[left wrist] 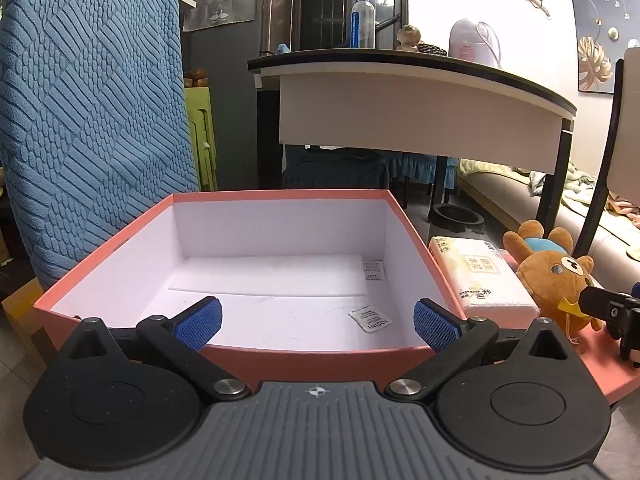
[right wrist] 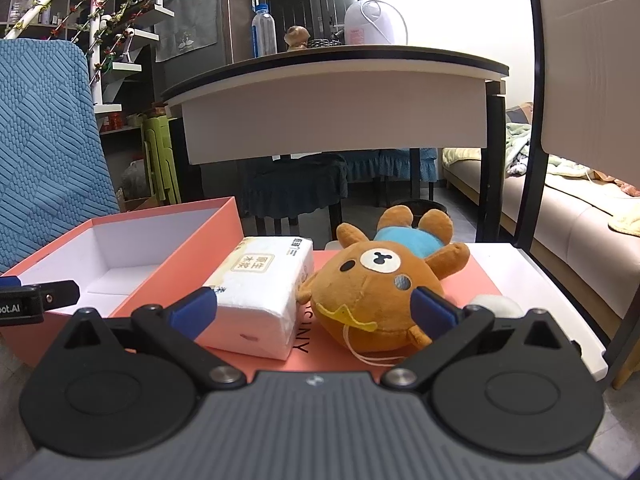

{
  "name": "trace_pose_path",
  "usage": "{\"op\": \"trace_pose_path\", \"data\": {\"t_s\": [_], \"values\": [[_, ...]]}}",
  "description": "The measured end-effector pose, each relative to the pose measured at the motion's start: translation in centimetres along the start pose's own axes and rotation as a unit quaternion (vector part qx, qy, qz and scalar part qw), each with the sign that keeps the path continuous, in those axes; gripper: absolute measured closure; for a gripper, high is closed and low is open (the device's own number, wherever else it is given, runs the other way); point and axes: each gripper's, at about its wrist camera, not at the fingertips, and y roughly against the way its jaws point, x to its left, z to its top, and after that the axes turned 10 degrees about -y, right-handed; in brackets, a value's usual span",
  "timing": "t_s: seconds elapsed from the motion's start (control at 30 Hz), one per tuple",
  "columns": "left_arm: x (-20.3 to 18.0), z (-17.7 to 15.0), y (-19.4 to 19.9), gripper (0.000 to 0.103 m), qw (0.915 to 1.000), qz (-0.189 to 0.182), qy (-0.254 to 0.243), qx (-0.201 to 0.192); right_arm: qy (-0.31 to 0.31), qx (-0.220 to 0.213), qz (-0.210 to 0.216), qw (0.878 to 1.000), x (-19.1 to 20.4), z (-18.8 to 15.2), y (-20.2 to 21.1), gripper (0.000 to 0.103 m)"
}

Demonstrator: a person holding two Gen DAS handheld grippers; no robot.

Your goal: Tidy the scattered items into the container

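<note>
A salmon-pink box (left wrist: 120,240) (right wrist: 192,248) with a white inside stands open; two small white packets (left wrist: 370,322) lie on its floor. My left gripper (left wrist: 318,322) is open at the box's near wall, nothing between its blue pads. To the right of the box a white tissue pack (left wrist: 480,276) (right wrist: 260,284) and a brown plush bear (left wrist: 554,276) (right wrist: 372,284) with a blue shirt lie on the pink lid (right wrist: 480,276). My right gripper (right wrist: 314,312) is open just in front of the pack and the bear, its right pad by the bear's head.
A blue-covered chair back (left wrist: 88,120) rises left of the box. A dark-topped table (left wrist: 400,80) with a water bottle (left wrist: 363,20) stands behind. A chair frame (right wrist: 540,120) and a sofa (right wrist: 580,220) are at the right. A white object (right wrist: 496,306) lies beside the bear.
</note>
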Motion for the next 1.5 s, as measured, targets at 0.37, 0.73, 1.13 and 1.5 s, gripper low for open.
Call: {"op": "trace_pose_path", "data": {"t_s": [0.37, 0.73, 1.13, 1.5], "values": [[-0.1, 0.0, 0.1, 0.000, 1.0000, 0.002, 0.001, -0.003, 0.003, -0.007, 0.002, 1.000, 0.1, 0.0, 0.2, 0.000], [-0.2, 0.3, 0.2, 0.000, 1.0000, -0.005, 0.003, 0.000, 0.000, -0.008, 0.002, 1.000, -0.1, -0.2, 0.3, 0.000], [-0.1, 0.1, 0.2, 0.000, 1.0000, -0.009, 0.003, -0.001, 0.001, -0.006, 0.005, 1.000, 0.1, -0.3, 0.2, 0.000], [0.0, 0.1, 0.2, 0.000, 0.9999, -0.012, 0.004, 0.001, 0.002, -0.008, 0.004, 1.000, 0.1, -0.3, 0.2, 0.000]]}}
